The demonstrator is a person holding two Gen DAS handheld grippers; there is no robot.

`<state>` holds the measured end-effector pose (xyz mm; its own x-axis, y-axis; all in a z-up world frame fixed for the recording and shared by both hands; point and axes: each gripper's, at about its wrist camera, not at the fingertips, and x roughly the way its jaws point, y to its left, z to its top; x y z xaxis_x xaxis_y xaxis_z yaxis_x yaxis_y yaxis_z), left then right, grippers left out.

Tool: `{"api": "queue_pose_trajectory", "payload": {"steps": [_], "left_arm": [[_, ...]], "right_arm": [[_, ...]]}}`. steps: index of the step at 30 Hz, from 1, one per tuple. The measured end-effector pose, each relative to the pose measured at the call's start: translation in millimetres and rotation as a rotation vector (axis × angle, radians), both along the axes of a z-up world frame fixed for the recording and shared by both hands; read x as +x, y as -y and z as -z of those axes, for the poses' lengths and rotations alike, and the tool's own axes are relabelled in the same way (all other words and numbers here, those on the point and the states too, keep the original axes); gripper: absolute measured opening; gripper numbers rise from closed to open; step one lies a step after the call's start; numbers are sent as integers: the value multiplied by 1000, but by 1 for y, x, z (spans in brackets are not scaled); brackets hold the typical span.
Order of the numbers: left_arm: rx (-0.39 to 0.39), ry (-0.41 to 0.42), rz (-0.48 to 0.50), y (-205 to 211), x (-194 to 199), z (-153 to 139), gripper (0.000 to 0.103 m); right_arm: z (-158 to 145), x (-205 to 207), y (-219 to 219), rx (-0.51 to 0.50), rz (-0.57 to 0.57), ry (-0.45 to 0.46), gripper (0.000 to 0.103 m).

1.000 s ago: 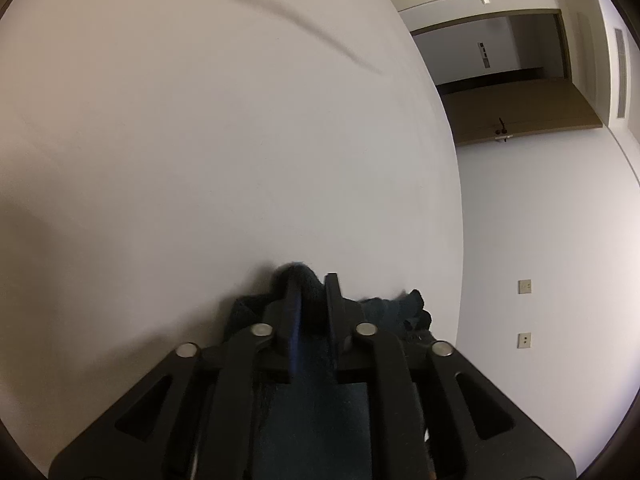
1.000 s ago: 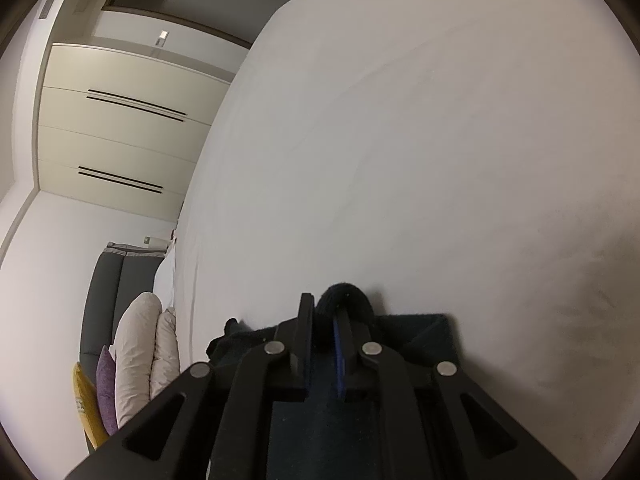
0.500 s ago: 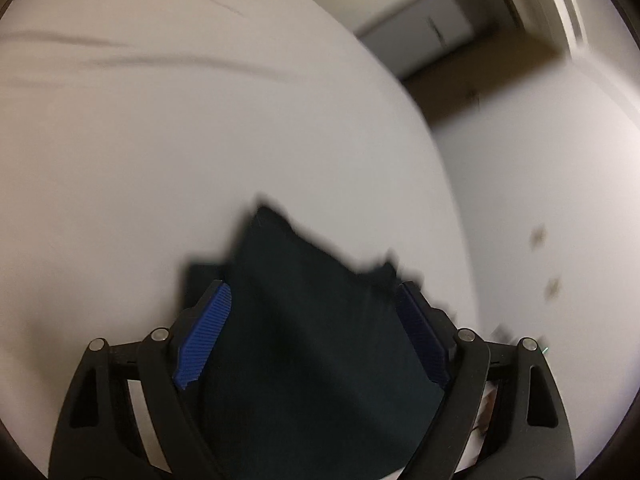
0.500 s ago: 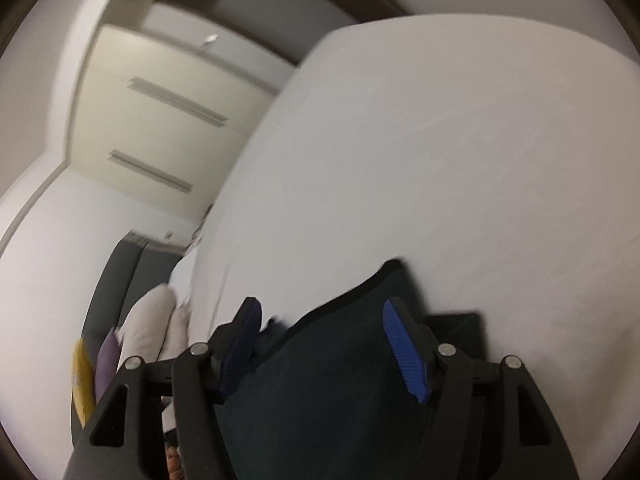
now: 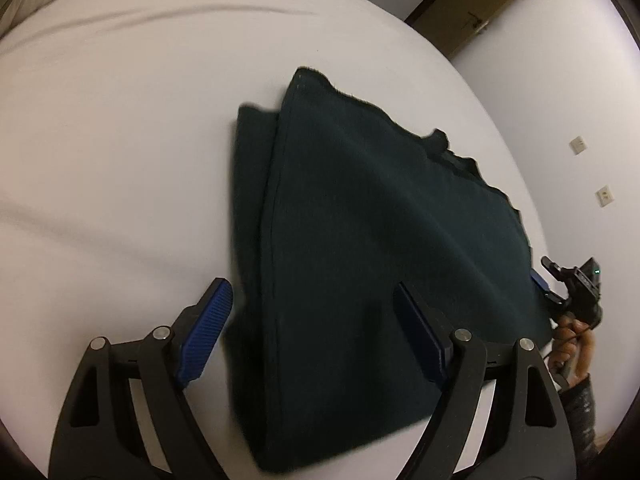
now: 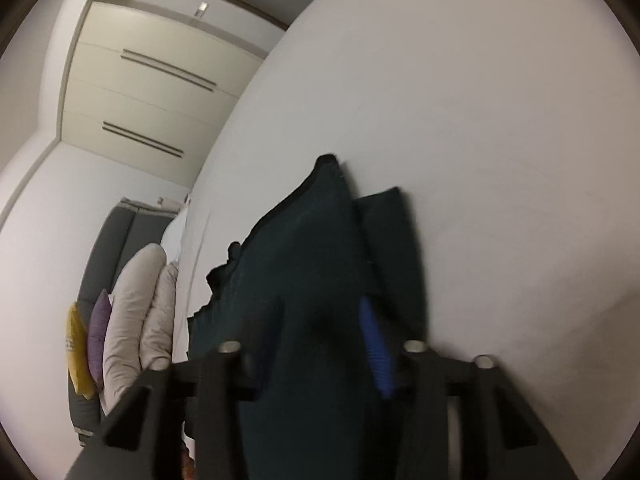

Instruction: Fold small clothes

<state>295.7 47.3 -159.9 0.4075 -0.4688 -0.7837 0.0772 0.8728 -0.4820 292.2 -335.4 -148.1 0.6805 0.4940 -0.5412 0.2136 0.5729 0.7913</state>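
Observation:
A dark green garment (image 5: 380, 220) lies folded on the white bed (image 5: 120, 120), one layer over another with a lower edge showing at its left. My left gripper (image 5: 310, 292) hovers over its near end, blue pads wide apart and slowly closing, touching no cloth. In the right wrist view the same garment (image 6: 312, 240) runs away from my right gripper (image 6: 320, 312), whose jaws are closing with the cloth under and between them, pads apart from it. The right gripper (image 5: 576, 288), held by a hand (image 5: 576, 344), shows at the garment's far corner.
The bed's edge (image 5: 520, 184) curves along the right, with a white wall and sockets (image 5: 578, 145) beyond. A wooden door (image 5: 480, 0) stands at the back. Pillows (image 6: 136, 312), coloured cushions (image 6: 80, 344) and a wardrobe (image 6: 140, 92) lie to the left.
Both grippers were shut on the garment's edge a second ago. They let go, pulled back, and the cloth now lies flat; the left view rolled and shifted sideways.

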Motion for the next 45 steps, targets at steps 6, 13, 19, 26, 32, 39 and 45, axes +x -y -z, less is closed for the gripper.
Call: {"api": "queue_pose_trajectory", "payload": {"steps": [6,13,19,26,32,39,45], "left_arm": [[-61,4,-44,-25,-31,-4,82],[-157,26,-97,-39,-36,-7,81],[-80,13,-69,-16,-36,2,41],[-199,78,-102,-40,-53,-11,36],[-211,131,-3,-35,-55,-28,71],[-128,148,97,-17,-52,-25,58],[-113,150,122,-15,-59,-19,35]], "right_arm": [[-45,-39,-9,-104,20,82,51],[-63,-36,-76,-202,-163,161,51],[-17,-24,-90,-248,-178,14,49],[-36,-60,-76,-241,-165,117,54],[-44,-86,-45,-232,-128,146,54],[-20,-92,-34,-170,-141,99,56],[-19,-90,-39,-167,-173,92,56]]}}
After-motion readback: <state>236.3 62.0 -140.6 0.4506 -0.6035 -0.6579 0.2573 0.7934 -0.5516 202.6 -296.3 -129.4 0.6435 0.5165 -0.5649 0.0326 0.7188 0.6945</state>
